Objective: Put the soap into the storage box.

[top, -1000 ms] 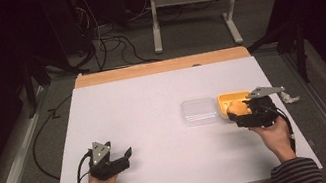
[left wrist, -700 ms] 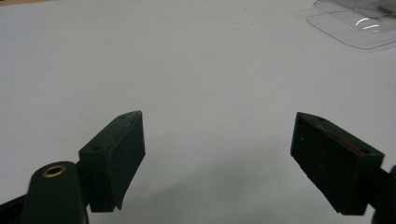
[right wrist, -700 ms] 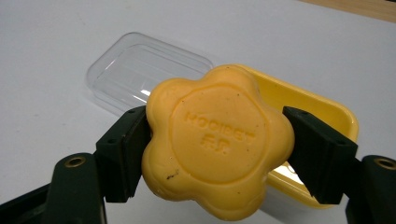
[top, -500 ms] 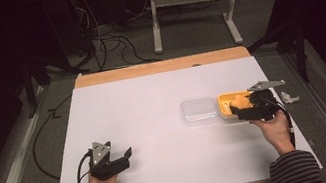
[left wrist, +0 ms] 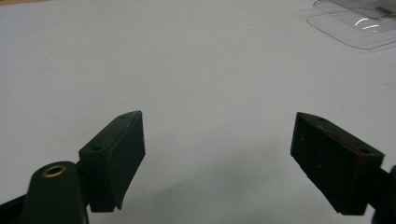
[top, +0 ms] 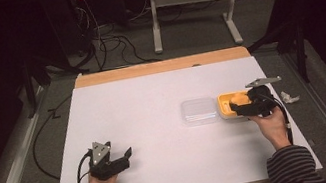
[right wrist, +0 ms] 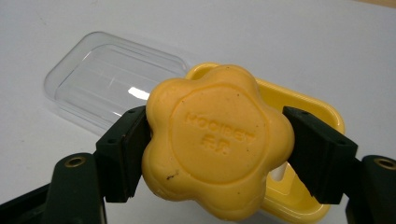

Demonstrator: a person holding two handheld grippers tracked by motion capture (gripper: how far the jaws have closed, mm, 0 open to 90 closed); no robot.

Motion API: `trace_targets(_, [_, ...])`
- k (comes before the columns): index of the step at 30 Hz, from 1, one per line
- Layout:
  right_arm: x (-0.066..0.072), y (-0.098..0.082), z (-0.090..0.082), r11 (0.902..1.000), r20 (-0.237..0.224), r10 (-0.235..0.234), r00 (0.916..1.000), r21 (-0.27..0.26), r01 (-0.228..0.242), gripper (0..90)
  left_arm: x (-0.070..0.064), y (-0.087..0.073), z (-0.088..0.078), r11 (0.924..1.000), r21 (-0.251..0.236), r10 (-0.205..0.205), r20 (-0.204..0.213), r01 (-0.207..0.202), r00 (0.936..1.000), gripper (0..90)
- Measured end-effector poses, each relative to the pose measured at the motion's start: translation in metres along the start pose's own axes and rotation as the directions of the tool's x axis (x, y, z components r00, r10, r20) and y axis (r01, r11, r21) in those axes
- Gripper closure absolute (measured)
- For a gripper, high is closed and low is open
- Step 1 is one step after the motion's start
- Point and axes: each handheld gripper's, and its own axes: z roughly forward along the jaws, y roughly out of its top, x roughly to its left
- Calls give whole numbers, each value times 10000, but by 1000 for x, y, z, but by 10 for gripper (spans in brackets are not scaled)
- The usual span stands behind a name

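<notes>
My white table (top: 156,123) is biggest. Just past my right tool (right wrist: 217,140) lie a clear lid (right wrist: 112,79) and a yellow dish (right wrist: 308,112). That tool squeezes a yellow flower-shaped soap (right wrist: 217,144) stamped "HOOIBEN", I think. My left tool (left wrist: 217,149) gapes wide, holding nothing.

Soap (right wrist: 218,142): matt, waxy, embossed lettering. Lid (right wrist: 112,81): clear glossy plastic. Dish (right wrist: 303,105): glossy yellow plastic. Table top (top: 146,125): smooth matt white; wood strip (top: 161,66) at 12 o'clock.

Hand-held gripper (left wrist: 218,154) agape above table (left wrist: 187,70)
</notes>
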Motion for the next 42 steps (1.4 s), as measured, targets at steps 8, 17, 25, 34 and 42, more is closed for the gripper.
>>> trace_targets(8, [-3, 3, 10, 9997, 202, 60, 9998, 248, -65, 271, 0, 0, 0, 10000, 2, 0, 9, 0, 10000, 182])
trace_targets(17, [-5, 4, 23, 9984, 444, 103, 9990, 549, -128, 271, 0, 0, 0, 10000, -3, -6, 19, 6, 10000, 182])
trace_targets(25, [-6, 5, 33, 9969, 593, 191, 9981, 746, -235, 271, 0, 0, 0, 10000, -9, -3, 45, 3, 10000, 182])
trace_targets(34, [-10, 4, 40, 9954, 782, 382, 9962, 847, -448, 271, 0, 0, 0, 10000, -22, -5, 41, 5, 10000, 181])
trace_targets(42, [-11, 3, 46, 9940, 875, 438, 9952, 965, -522, 269, 0, 0, -1, 10000, -36, -6, 40, 6, 10000, 181])
